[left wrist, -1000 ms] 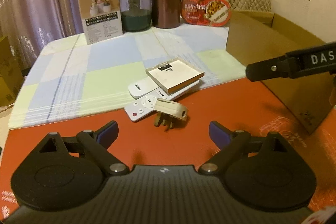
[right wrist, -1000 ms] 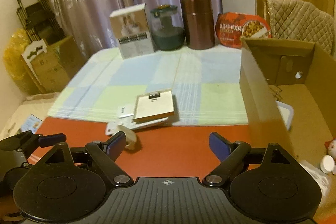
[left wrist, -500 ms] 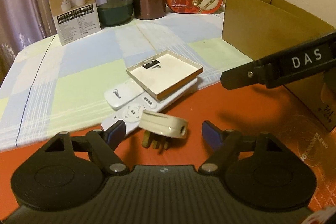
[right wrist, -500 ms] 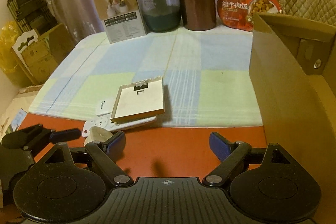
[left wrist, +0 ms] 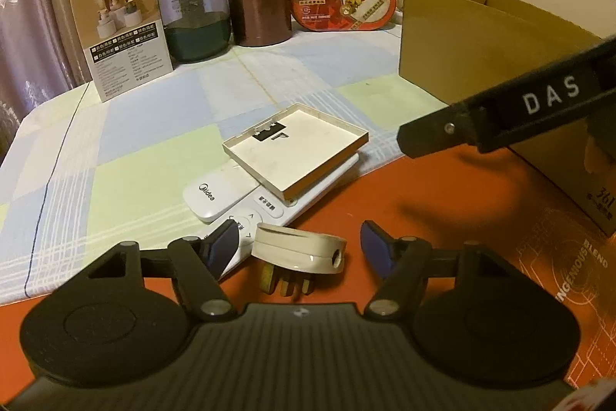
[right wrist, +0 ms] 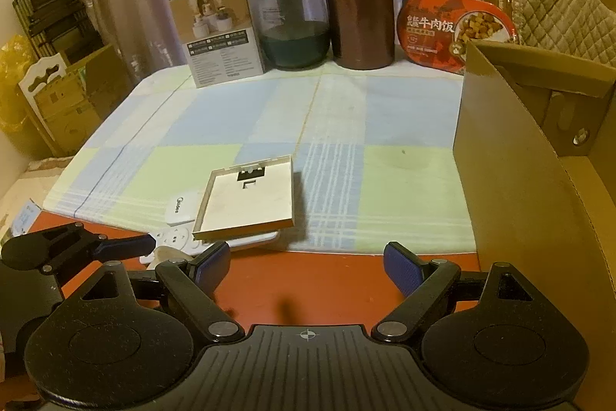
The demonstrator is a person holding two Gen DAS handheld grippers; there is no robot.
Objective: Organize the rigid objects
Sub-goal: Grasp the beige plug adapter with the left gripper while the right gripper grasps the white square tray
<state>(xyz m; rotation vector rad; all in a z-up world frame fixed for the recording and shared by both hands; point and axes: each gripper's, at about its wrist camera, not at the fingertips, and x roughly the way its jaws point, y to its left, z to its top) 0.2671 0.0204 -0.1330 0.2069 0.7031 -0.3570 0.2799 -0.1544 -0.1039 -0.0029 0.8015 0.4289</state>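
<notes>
left gripper (left wrist: 298, 243) closing around cream plastic three-pin plug (left wrist: 298, 254), pads not yet touching, plug straddled for a side pinch | plug on red mat, just in front of white remote (left wrist: 308, 195) | right gripper (right wrist: 306, 266) wide open, empty, waiting near brown cardboard box (right wrist: 512, 187), probable drop-off

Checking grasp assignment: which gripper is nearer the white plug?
Left. The left gripper straddles the white plug, jaws closing; the right gripper hangs open, off to its side.
</notes>
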